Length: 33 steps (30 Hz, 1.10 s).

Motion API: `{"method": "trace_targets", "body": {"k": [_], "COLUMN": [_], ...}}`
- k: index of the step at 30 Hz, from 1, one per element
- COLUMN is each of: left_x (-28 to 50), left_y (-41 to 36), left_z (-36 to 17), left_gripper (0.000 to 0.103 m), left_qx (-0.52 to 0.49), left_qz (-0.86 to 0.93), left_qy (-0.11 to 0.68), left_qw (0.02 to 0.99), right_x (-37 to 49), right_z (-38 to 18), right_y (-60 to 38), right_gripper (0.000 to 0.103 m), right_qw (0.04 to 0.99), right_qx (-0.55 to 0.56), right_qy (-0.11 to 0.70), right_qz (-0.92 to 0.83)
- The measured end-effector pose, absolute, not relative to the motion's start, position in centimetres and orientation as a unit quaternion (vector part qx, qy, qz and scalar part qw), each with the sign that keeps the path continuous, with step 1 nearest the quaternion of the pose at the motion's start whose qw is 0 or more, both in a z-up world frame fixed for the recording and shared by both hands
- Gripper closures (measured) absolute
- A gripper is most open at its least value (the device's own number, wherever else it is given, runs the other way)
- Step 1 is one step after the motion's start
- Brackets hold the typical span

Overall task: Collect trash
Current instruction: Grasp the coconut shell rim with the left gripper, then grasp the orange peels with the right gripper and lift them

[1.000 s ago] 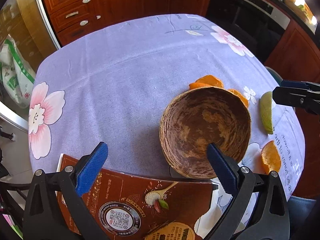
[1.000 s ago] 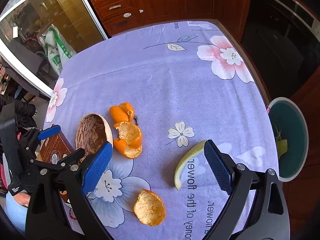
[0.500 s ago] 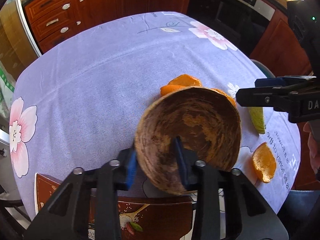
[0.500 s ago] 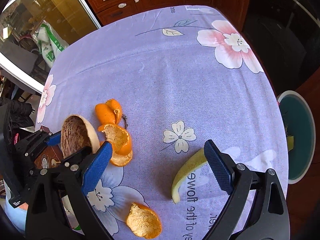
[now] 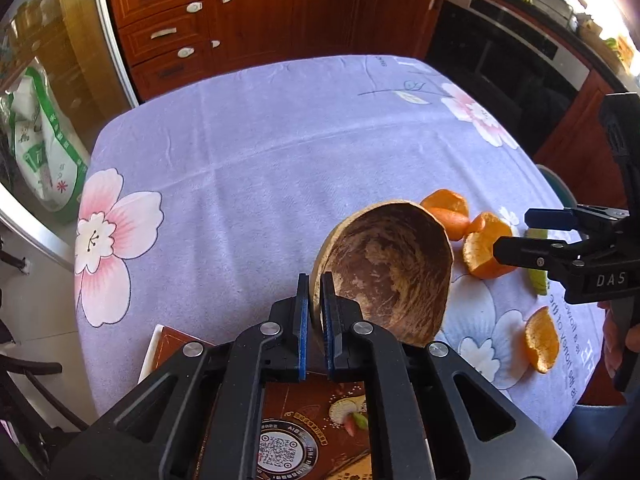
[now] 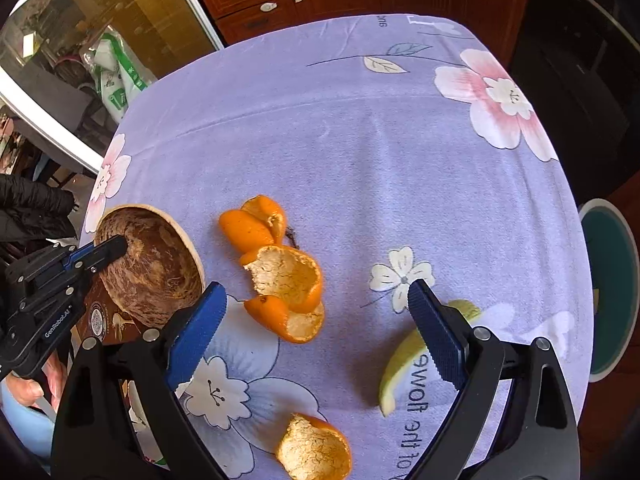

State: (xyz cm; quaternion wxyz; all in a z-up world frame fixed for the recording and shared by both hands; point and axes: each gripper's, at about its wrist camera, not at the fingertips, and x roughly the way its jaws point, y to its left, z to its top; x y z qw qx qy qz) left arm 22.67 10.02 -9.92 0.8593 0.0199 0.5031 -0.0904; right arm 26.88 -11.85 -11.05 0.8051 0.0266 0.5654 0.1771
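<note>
Coconut shell (image 5: pixel 390 268) is tilting off the table's near edge as your left gripper (image 5: pixel 316 316) is closing, pads clamping its rim. Your right gripper (image 6: pixel 316 336) is hanging wide open, empty, over the orange peels (image 6: pixel 286 280). Next you're likely needing the bin (image 6: pixel 612 288) past the right edge.

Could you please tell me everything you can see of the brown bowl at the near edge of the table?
The brown bowl looks like a coconut-shell half: mottled dark brown inside, pale tan at the uneven rim. It is empty and tipped on edge. The left gripper is closing, its blue pads already clamping the rim. Orange peels lie just beside it, and a printed brown box sits under its near side.
</note>
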Motion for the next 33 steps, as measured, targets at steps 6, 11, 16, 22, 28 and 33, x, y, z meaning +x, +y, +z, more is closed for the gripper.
{"method": "trace_targets", "body": {"k": [6,11,16,22,28,33], "left_x": [23.4,23.6,23.8,23.9,24.0,24.2], "left_y": [10.3,10.5,10.2,9.8,9.9,9.9], "left_z": [-10.9,-11.7,-12.6,-12.8,-12.9,-13.0], "left_gripper": [0.091,0.087,0.073,0.057,0.047,0.043], "left_qx": [0.031,0.022,0.025,0.03,0.035,0.037], "left_qz": [-0.085,-0.091,-0.088,-0.087,-0.09,-0.095], "left_qy": [0.515,0.524,0.529,0.526,0.525,0.522], "left_qw": [0.853,0.847,0.844,0.845,0.846,0.847], "right_x": [27.3,27.4,27.6,29.7,31.3,31.6], "right_z": [-11.8,-10.8,-8.4,-8.3,-10.9,-11.9], "right_y": [-9.6,-10.3,-10.8,-9.5,-8.0,-7.6], "right_gripper": [0.063,0.093,0.094,0.093,0.078,0.058], "right_qw": [0.802,0.803,0.817,0.813,0.802,0.799], "right_qx": [0.0,0.008,0.026,0.042,0.032,0.027], "right_qy": [0.566,0.56,0.535,0.531,0.55,0.556], "right_qz": [0.192,0.204,0.215,0.235,0.23,0.227]}}
